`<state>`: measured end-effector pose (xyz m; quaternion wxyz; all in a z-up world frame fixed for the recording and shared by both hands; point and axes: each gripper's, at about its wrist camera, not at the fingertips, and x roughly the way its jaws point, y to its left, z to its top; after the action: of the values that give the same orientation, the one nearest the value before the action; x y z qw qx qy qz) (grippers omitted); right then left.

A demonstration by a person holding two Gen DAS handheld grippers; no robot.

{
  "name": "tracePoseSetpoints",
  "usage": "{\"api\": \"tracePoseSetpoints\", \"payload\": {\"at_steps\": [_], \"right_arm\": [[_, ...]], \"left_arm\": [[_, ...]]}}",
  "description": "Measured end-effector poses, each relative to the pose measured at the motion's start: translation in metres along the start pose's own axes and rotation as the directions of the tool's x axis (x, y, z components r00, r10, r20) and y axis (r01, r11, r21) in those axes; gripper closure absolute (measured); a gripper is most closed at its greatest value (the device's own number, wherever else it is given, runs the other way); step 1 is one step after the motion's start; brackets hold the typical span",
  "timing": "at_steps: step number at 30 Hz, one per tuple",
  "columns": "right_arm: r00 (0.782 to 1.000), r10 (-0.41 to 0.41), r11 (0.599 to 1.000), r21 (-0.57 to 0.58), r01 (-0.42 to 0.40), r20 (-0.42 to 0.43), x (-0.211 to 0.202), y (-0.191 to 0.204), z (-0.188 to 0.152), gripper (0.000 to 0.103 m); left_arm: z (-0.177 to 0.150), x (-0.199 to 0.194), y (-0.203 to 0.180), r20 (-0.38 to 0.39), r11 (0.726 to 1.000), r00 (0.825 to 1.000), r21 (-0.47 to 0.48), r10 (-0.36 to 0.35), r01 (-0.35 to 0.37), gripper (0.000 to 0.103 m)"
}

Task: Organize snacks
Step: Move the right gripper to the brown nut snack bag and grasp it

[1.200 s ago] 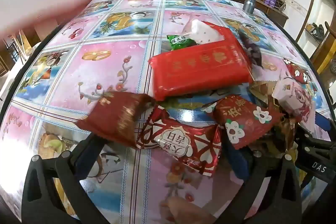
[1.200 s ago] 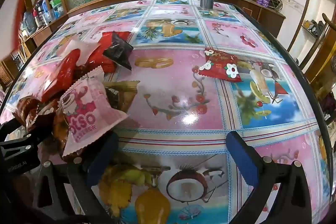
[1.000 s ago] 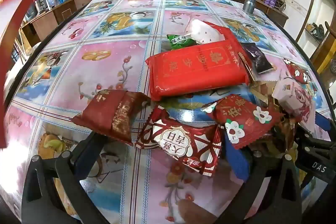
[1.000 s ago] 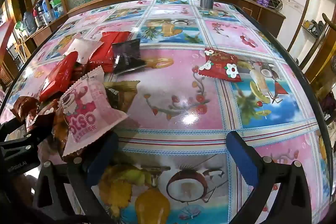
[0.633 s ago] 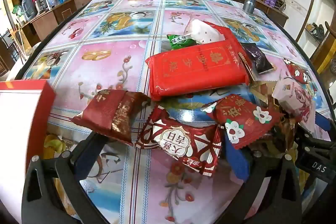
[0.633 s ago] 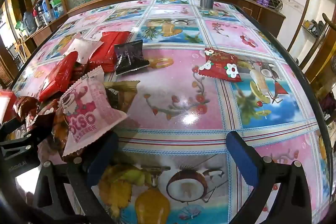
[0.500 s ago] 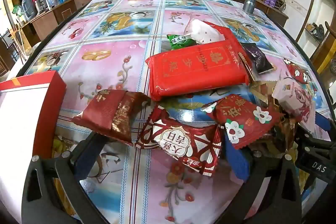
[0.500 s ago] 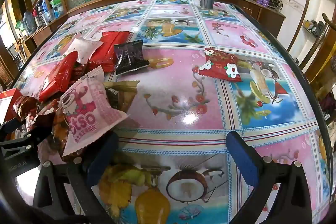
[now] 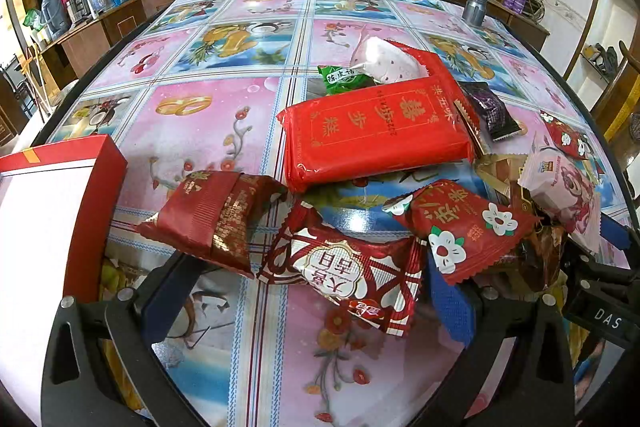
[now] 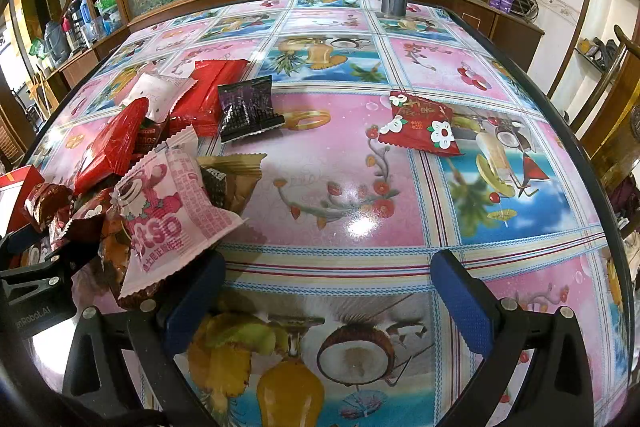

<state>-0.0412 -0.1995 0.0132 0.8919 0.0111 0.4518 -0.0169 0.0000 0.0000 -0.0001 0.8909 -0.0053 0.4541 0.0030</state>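
— Where are the snacks?
— Heaped on the patterned table (image 10: 340,155): a big red packet (image 9: 376,131), a dark red one (image 9: 212,215), a pink bear packet (image 10: 168,211) and a black one (image 10: 248,107). One flowered red packet (image 10: 420,125) lies well apart, to the right. A red box (image 9: 60,203) stands at the left edge.
— And the grippers?
— The left gripper (image 9: 308,303) is spread wide around a red-and-white packet (image 9: 348,271), gripping nothing. The right gripper (image 10: 328,291) is also wide apart, empty, over bare table.
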Motion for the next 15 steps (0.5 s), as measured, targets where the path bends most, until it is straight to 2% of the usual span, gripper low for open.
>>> {"api": "tracePoseSetpoints", "payload": {"at_steps": [6, 8, 10, 11, 12, 14, 15], "right_arm": [[0.999, 0.01, 1.0, -0.013, -0.01, -0.037, -0.004, 0.004, -0.011, 0.0], [0.996, 0.045, 0.997, -0.066, -0.051, -0.079, -0.006, 0.006, -0.01, 0.0], [0.99, 0.074, 0.993, -0.082, -0.084, -0.117, -0.012, 0.001, -0.015, 0.001], [0.991, 0.088, 0.993, -0.067, -0.095, -0.105, -0.022, -0.007, -0.021, 0.001], [0.992, 0.096, 0.993, -0.064, -0.101, -0.08, -0.032, -0.013, -0.024, 0.002], [0.995, 0.099, 0.992, -0.082, -0.101, -0.019, -0.056, -0.027, -0.029, 0.001], [0.994, 0.11, 0.99, -0.088, -0.109, 0.003, -0.065, -0.033, -0.029, 0.001]], "left_arm": [[0.0, 0.0, 0.0, -0.008, 1.0, 1.0, 0.005, -0.003, 0.003, 0.0], [0.0, -0.003, 0.0, -0.068, 0.998, 0.997, 0.045, -0.028, 0.031, 0.0], [-0.005, -0.009, 0.002, -0.111, 0.998, 0.994, 0.062, -0.007, 0.014, 0.0], [-0.009, -0.016, 0.003, -0.098, 0.999, 0.995, 0.053, 0.01, -0.005, 0.0], [-0.01, -0.028, 0.008, -0.067, 0.999, 0.998, 0.051, -0.003, 0.006, 0.0], [-0.018, -0.057, 0.014, -0.006, 0.997, 1.0, 0.077, -0.023, 0.023, 0.0], [-0.02, -0.071, 0.016, 0.031, 0.995, 0.999, 0.098, -0.011, 0.008, 0.0]]}}
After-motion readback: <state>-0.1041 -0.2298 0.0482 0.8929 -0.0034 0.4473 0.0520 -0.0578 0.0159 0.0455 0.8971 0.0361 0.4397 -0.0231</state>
